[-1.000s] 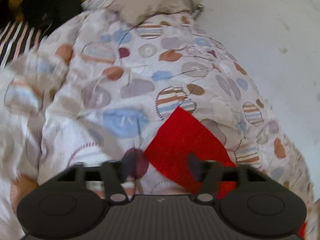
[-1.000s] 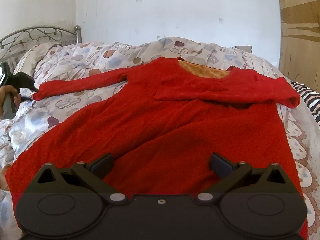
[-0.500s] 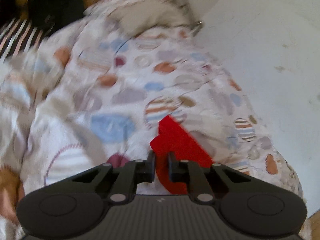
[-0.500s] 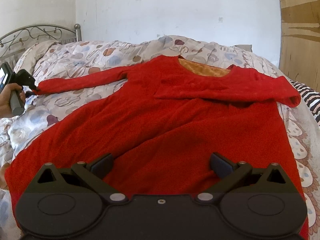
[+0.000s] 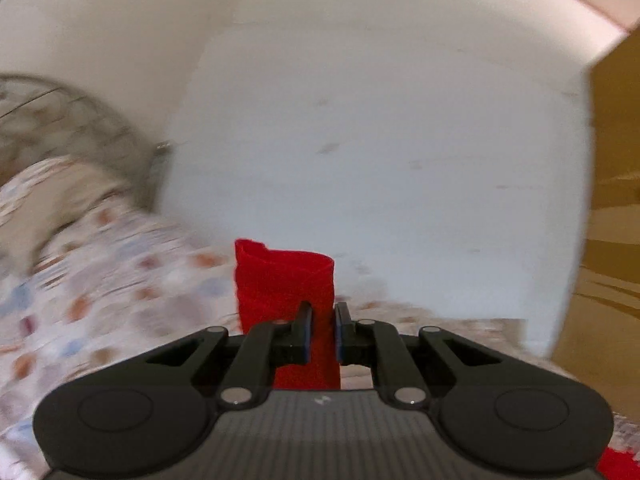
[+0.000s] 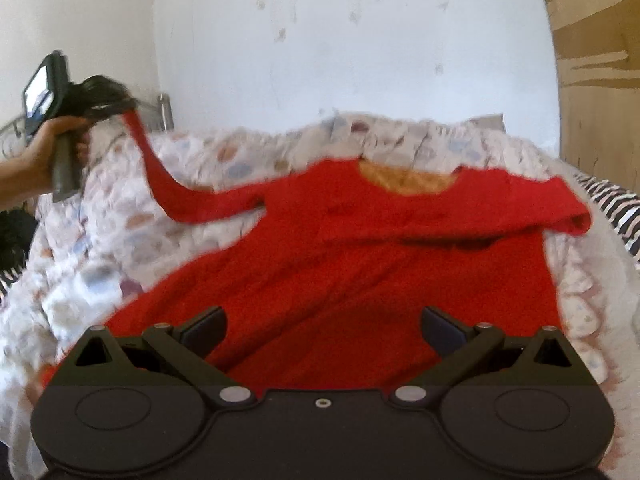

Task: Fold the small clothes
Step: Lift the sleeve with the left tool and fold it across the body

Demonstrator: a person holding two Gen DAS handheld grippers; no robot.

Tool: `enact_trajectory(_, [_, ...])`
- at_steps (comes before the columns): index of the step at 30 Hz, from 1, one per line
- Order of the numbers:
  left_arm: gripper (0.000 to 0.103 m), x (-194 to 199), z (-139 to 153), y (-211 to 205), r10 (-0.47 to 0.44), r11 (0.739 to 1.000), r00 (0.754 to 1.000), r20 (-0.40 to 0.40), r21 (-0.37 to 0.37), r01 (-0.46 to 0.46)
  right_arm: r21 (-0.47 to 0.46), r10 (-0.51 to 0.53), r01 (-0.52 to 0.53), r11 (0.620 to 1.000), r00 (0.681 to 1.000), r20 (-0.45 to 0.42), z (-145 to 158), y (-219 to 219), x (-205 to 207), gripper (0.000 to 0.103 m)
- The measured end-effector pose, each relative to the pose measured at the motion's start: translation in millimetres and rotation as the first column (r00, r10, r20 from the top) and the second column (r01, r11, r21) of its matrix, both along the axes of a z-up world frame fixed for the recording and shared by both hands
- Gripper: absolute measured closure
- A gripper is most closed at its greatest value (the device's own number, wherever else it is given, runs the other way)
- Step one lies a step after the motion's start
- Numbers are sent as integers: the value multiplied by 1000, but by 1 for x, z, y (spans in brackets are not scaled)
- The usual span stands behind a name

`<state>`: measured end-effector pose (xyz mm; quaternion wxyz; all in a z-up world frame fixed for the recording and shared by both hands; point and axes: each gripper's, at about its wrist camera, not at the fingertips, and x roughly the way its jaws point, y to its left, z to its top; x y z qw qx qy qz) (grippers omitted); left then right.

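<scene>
Left tool [image 5: 320,330], clamped on the red sleeve [image 5: 284,280] at lower centre, could lose it mid-swing; right tool [image 6: 322,330] gapes empty.

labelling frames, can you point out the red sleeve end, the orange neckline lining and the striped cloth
red sleeve end [image 5: 282,280]: left wrist view, cuff ahead of the tongs
orange neckline lining [image 6: 408,178]: right wrist view, middle of the lining
striped cloth [image 6: 616,204]: right wrist view, stripes at right edge

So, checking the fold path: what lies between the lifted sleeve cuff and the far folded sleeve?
In the right wrist view, only the red garment's chest and the bedding lie between them.
</scene>
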<state>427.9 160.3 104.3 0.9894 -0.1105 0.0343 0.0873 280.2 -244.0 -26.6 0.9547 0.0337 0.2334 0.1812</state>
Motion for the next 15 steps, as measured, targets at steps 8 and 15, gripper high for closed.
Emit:
enact_trajectory(8, [93, 27, 11, -130, -282, 959, 959, 10, 2, 282, -22, -141, 142, 990, 990, 20, 18, -54, -30, 0])
enact_trajectory(15, [93, 49, -50, -209, -434, 901, 894, -107, -27, 434, -87, -239, 237, 968, 971, -9, 6, -91, -56, 0])
